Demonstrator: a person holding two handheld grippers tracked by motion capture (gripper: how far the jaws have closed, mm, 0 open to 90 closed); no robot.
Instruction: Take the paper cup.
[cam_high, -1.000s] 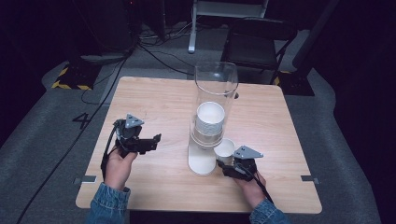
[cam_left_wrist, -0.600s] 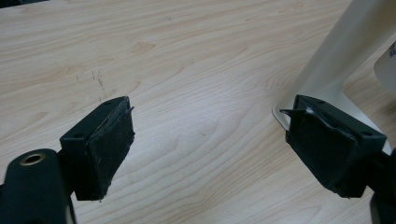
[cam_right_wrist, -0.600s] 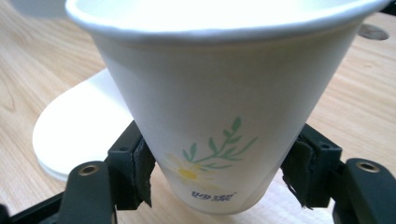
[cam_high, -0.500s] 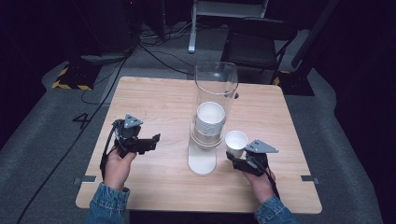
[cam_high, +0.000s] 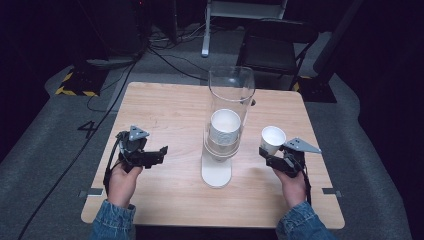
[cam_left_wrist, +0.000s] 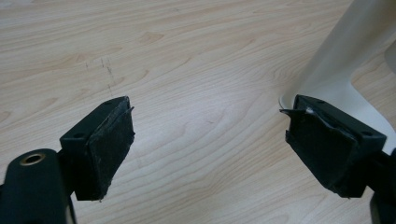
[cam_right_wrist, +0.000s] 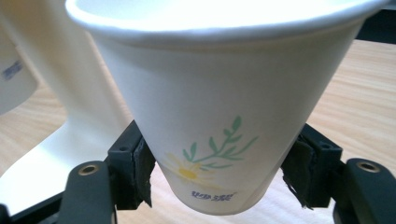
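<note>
The right tongs (cam_high: 270, 156) pinch a paper cup (cam_high: 273, 139) low on its wall, upright, lifted clear of the bench (cam_high: 165, 107) beside the clear cup dispenser (cam_high: 228, 120). The left tongs (cam_high: 156, 154), spread and empty, wait aside.

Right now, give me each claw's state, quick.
Left claw: open, nothing between its pads, over bare table.
Right claw: closed on a white paper cup with a flower print.
</note>
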